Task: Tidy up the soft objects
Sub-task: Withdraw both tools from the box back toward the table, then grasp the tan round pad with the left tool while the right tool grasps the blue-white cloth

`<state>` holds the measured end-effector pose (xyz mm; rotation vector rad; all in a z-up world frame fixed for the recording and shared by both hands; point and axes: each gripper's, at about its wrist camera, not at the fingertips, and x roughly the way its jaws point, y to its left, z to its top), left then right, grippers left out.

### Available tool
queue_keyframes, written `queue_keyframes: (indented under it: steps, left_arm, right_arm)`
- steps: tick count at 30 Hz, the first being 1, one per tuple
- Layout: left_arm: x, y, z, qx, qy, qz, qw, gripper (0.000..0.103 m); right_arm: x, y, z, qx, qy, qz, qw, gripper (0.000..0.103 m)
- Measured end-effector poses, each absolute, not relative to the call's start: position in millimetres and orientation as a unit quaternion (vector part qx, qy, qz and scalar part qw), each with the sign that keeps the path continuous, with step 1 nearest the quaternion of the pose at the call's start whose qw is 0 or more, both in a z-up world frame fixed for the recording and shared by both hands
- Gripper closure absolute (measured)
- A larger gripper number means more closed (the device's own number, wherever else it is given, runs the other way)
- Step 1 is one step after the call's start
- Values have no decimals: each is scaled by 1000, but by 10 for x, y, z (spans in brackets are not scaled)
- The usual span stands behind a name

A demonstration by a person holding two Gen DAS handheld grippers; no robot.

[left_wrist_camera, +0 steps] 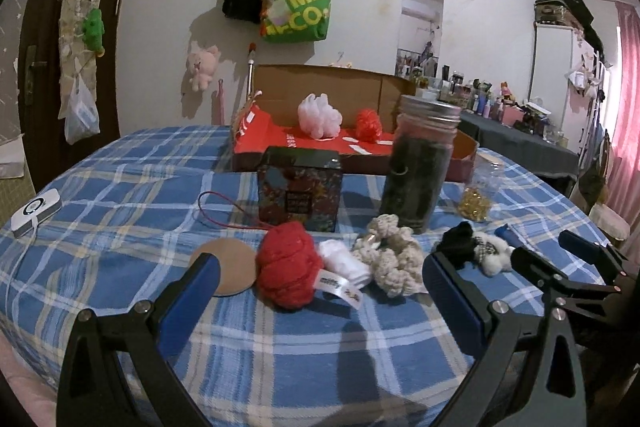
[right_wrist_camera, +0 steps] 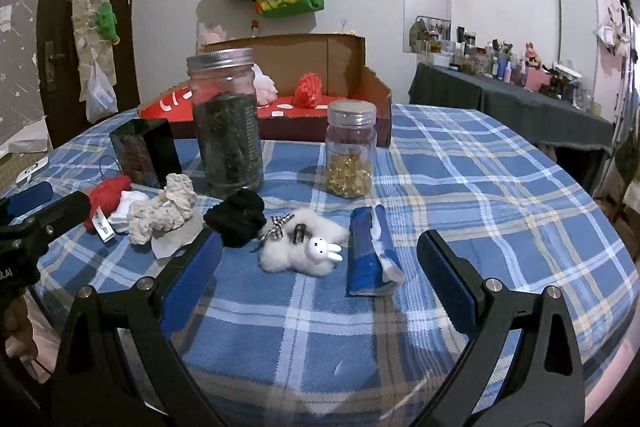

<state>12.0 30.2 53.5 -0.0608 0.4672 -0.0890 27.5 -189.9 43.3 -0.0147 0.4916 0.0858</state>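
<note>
left gripper [left_wrist_camera: 320,291] hovering, jaws wide, empty | red plush [left_wrist_camera: 289,264] lying just ahead, probably nearest | right gripper [right_wrist_camera: 320,267] likewise gaping over bunny plush [right_wrist_camera: 304,253]

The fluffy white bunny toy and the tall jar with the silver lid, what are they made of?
The fluffy white bunny toy looks like woolly plush with a smooth, probably plastic face. The tall jar with the silver lid looks like clear glass or plastic, see-through and shiny, with a ridged metal-looking lid.
</note>
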Motion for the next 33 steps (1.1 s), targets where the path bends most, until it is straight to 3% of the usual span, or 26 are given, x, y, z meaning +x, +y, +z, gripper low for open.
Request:
queue_keyframes:
  steps: [20,26,31,33]
  left_arm:
    - [508,1056,500,-26,304,-14,952,0]
    - [617,1128,419,-20,341,-37,939,2]
    - [691,1105,363,5,367,-49,929,2]
    - [740,1074,336,21,372,-46,927,3]
  right_arm:
    - [644,-2423,345,54,307,23,950,4]
    - [678,-2453,320,52,317,23,947,20]
    - [698,-2450,280,39,324,24,945,21]
    - [705,-2445,270,34,326,25,944,29]
